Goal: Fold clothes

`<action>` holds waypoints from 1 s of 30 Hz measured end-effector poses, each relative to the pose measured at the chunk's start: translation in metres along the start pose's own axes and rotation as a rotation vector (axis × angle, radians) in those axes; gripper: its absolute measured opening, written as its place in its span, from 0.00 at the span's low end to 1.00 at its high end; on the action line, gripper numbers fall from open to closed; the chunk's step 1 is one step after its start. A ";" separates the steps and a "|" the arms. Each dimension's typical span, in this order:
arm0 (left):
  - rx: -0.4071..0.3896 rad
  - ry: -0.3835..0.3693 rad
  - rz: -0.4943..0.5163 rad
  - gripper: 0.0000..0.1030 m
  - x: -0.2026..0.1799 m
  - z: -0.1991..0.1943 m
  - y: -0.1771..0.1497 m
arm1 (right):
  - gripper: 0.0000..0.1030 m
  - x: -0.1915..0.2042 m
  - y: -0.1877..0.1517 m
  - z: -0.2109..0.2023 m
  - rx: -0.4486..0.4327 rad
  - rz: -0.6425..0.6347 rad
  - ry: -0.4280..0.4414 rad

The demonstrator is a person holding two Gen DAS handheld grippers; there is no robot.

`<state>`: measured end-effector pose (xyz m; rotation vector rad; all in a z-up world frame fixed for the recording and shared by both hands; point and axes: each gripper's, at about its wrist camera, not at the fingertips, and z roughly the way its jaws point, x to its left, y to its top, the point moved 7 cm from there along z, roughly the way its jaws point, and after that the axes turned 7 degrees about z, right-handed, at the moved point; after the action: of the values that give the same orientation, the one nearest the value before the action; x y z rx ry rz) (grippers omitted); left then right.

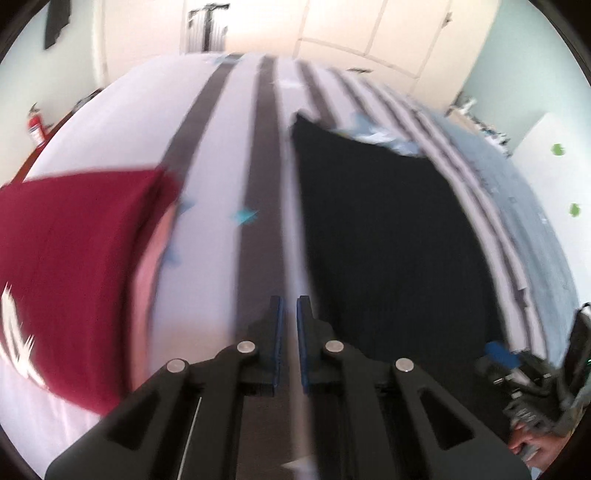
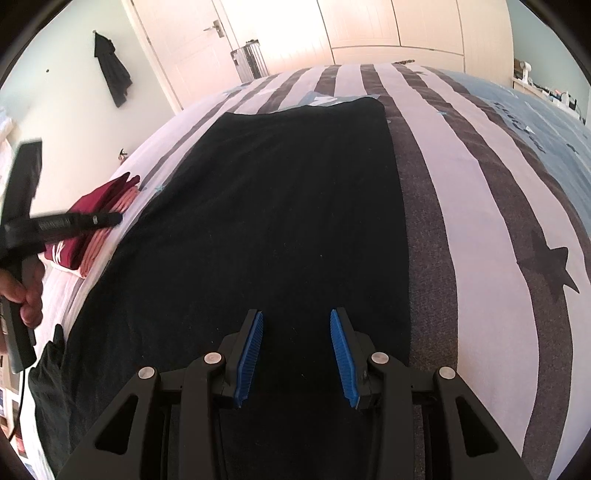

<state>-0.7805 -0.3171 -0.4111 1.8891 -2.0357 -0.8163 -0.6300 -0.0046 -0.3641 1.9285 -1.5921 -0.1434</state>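
A black garment lies spread flat on the striped bedcover. My right gripper hovers over the garment's near end, blue pads apart with nothing between them. In the blurred left wrist view, my left gripper is shut with nothing seen in it. It sits over a grey stripe just left of the black garment's edge. From the right wrist view, the left gripper shows in a hand at the left. A folded dark red garment lies on a pink one at the left.
The red and pink pile sits near the bed's left edge. A dark garment hangs on a wall hook. A door and white wardrobe doors stand beyond the bed. A red fire extinguisher is by the wall.
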 end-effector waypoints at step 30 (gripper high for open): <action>0.056 0.099 0.098 0.02 0.028 0.084 0.062 | 0.34 0.002 -0.004 0.000 -0.029 -0.003 0.013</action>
<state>-0.8813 -0.3246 -0.4505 1.8046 -2.0920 -0.6353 -0.6263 -0.0060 -0.3658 1.9061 -1.5704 -0.1541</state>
